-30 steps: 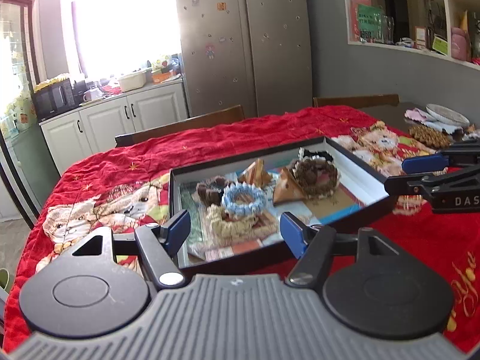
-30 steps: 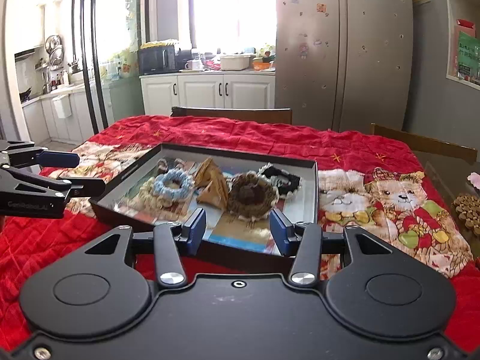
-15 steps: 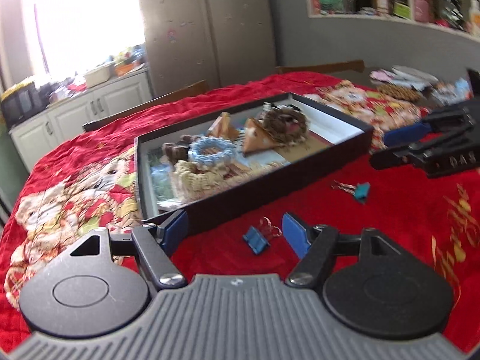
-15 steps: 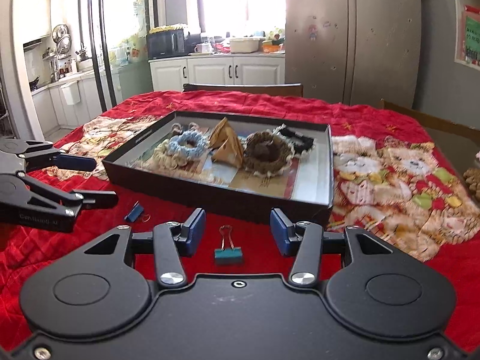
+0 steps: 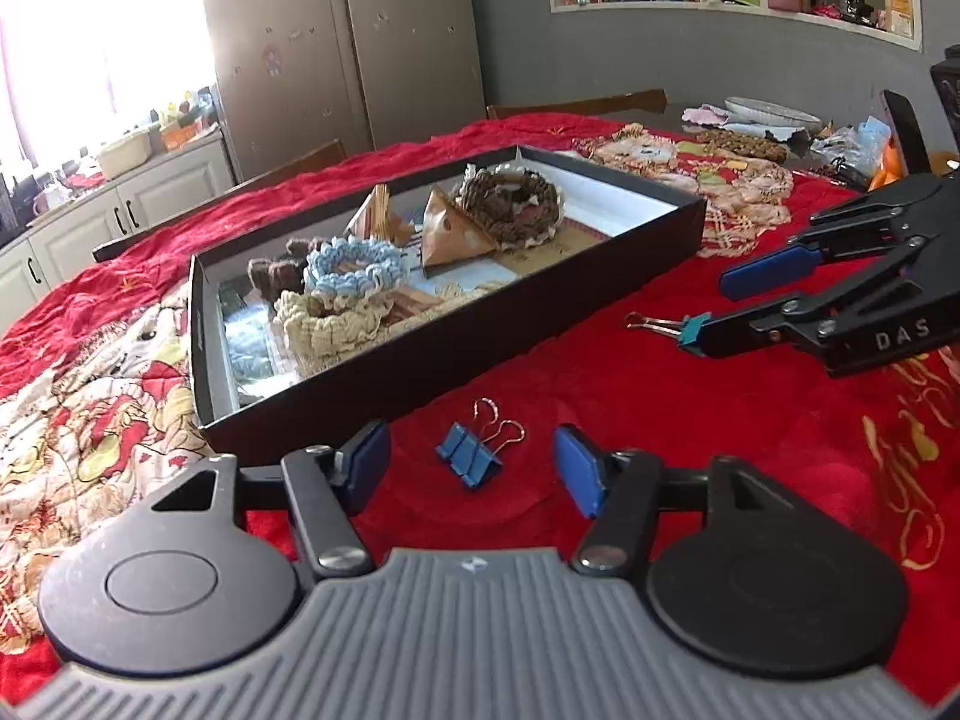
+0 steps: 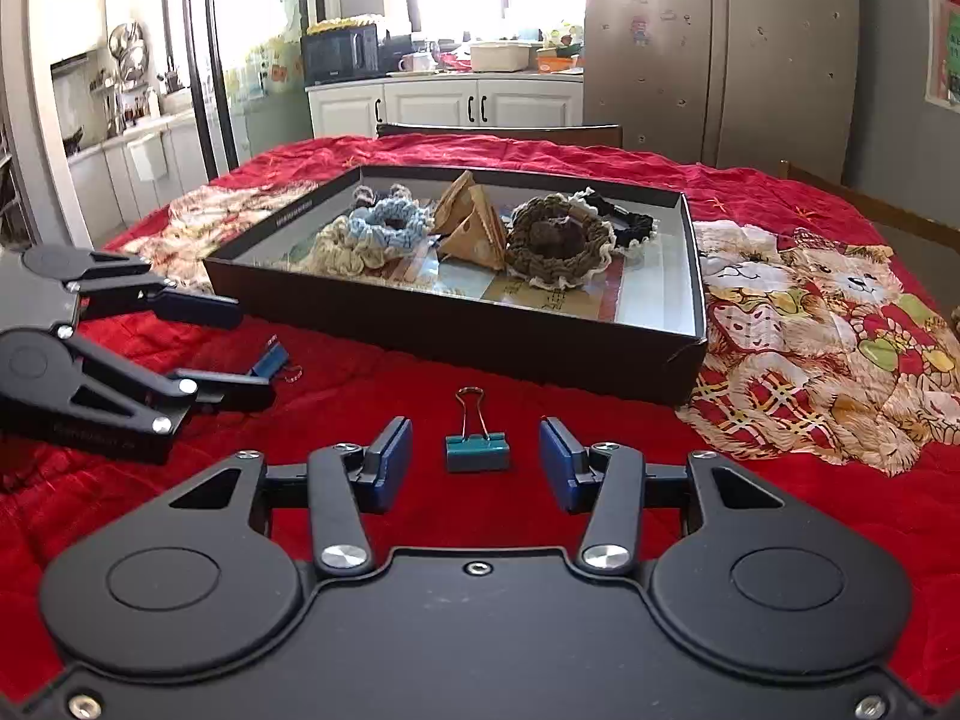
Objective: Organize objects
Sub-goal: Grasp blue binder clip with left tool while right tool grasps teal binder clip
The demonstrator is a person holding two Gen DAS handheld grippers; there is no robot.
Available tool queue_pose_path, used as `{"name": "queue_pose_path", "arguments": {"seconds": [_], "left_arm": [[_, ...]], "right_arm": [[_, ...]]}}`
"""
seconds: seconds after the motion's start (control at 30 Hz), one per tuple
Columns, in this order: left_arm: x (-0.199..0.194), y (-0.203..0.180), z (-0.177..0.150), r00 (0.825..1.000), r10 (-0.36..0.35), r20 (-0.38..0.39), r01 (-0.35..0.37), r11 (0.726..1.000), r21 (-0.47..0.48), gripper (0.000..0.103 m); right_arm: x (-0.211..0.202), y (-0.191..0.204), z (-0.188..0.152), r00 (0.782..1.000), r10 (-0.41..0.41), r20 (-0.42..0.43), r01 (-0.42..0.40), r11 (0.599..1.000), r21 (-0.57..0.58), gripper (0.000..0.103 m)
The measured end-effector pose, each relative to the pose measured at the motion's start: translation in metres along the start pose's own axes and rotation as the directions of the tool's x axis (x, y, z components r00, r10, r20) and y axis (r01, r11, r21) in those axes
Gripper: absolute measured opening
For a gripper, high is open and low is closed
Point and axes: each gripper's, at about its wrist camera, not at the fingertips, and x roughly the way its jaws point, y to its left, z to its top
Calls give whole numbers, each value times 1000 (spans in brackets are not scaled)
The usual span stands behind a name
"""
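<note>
A blue binder clip (image 5: 470, 461) lies on the red cloth between the open fingers of my left gripper (image 5: 471, 468). A teal binder clip (image 6: 477, 450) lies between the open fingers of my right gripper (image 6: 475, 459); it also shows in the left wrist view (image 5: 690, 331). Both clips lie in front of a black shallow box (image 5: 456, 339) holding crocheted scrunchies (image 5: 354, 267) and tan paper pyramids (image 5: 450, 231). The box shows in the right wrist view too (image 6: 540, 348). Each gripper sees the other: the right gripper (image 5: 720, 309) and the left gripper (image 6: 240, 345). The blue clip (image 6: 270, 360) sits at the left gripper's tip.
A red patterned tablecloth (image 6: 810, 312) covers the table. Plates, a woven mat and clutter (image 5: 756, 132) sit at the far right end. Wooden chair backs (image 6: 498, 132) stand behind the table. A fridge and kitchen cabinets lie beyond.
Both grippers have come down and back from over the box to the cloth in front of it. Each binder clip now lies between a gripper's open fingers.
</note>
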Motion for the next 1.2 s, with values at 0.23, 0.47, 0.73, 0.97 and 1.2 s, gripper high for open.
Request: {"name": "queue_pose_path", "arguments": {"seconds": [0.23, 0.47, 0.73, 0.97, 1.2], "left_arm": [[9, 7, -1, 999, -49, 0, 49, 999, -5, 55], [13, 10, 0, 995, -97, -2, 97, 995, -10, 40], [13, 10, -1, 995, -95, -1, 95, 995, -20, 39], [12, 8, -1, 997, -80, -1, 80, 996, -35, 39], [11, 6, -1, 998, -66, -4, 66, 996, -55, 39]], "right_arm": [[8, -1, -3, 1000, -7, -20, 7, 1000, -7, 44], [13, -1, -5, 999, -9, -32, 9, 1000, -12, 44], [16, 0, -6, 999, -15, -39, 14, 1000, -24, 41], [17, 0, -6, 999, -16, -39, 15, 1000, -27, 33], [18, 1, -6, 999, -11, -39, 10, 999, -35, 26]]}}
